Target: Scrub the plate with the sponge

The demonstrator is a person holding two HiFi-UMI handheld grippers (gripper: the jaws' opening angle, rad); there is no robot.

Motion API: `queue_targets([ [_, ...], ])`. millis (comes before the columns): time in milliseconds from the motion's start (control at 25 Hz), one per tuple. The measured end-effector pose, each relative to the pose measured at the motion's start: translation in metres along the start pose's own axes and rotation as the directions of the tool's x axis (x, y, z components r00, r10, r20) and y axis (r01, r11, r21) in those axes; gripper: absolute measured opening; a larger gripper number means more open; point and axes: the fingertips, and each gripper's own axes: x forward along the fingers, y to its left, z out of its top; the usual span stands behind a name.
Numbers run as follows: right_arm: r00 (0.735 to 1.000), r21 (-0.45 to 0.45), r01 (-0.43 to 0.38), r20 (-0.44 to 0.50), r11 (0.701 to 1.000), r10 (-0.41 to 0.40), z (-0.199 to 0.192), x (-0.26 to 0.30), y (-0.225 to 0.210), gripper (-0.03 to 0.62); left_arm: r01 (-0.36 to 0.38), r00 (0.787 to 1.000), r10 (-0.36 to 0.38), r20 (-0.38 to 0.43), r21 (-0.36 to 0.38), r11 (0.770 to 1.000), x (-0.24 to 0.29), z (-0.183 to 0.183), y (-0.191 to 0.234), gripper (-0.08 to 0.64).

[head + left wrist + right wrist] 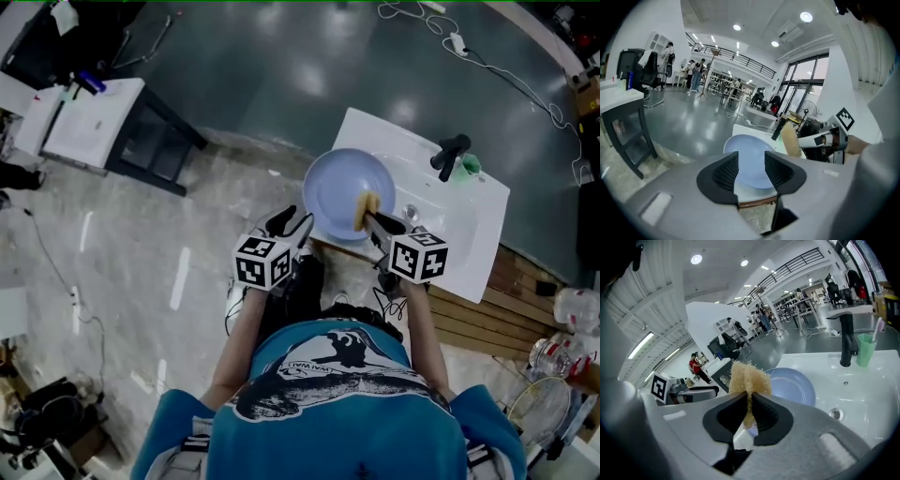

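Plate (pixel 337 187): rested on sink (pixel 469 225) corner, at 12 o'clock of both grippers; left gripper (pixel 298 223): gaped empty by its 7 o'clock rim; right gripper (pixel 375 221): clamped sponge (pixel 364 208), nearer, over its 4 o'clock.

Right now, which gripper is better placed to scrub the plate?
Right, I'd say. The right gripper is shut on the sponge, which sits over the right part of the plate. The left gripper is open, gripping nothing, by the plate's near left rim; it could steady it.
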Motion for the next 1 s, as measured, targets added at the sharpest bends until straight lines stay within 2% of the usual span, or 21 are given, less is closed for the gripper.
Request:
queue_targets([
  [240, 0.991, -0.059, 0.098, -0.085, 0.993, -0.103, 0.015, 0.047, -0.040, 0.031, 0.049, 0.991, -0.058, -0.118, -0.078, 0.996, 0.043, -0.017, 0.034, 0.235],
  [360, 0.978, -0.078, 0.161, -0.121, 0.984, -0.170, 0.021, 0.068, -0.063, 0.031, 0.060, 0.989, -0.072, -0.129, -0.092, 0.994, 0.061, -0.017, 0.046, 0.238],
  [480, 0.962, -0.088, 0.209, -0.158, 0.974, -0.221, 0.025, 0.088, -0.082, 0.031, 0.062, 0.982, -0.082, -0.173, -0.121, 0.991, 0.075, -0.027, 0.061, 0.238],
  [720, 0.918, -0.147, 0.292, -0.233, 0.945, -0.320, 0.026, 0.112, -0.116, 0.031, 0.108, 0.970, -0.146, -0.196, -0.191, 0.976, 0.091, -0.038, 0.068, 0.166],
  [800, 0.902, -0.155, 0.318, -0.256, 0.935, -0.349, 0.024, 0.117, -0.126, 0.031, 0.114, 0.962, -0.155, -0.223, -0.187, 0.976, 0.095, -0.043, 0.068, 0.147],
  [880, 0.890, -0.159, 0.332, -0.273, 0.930, -0.365, 0.021, 0.122, -0.132, 0.031, 0.131, 0.953, -0.166, -0.252, -0.150, 0.980, 0.097, -0.047, 0.067, 0.109],
  [1000, 0.882, -0.145, 0.349, -0.284, 0.926, -0.377, 0.019, 0.129, -0.134, 0.031, 0.171, 0.946, -0.193, -0.262, -0.108, 0.979, 0.097, -0.045, 0.063, 0.114],
])
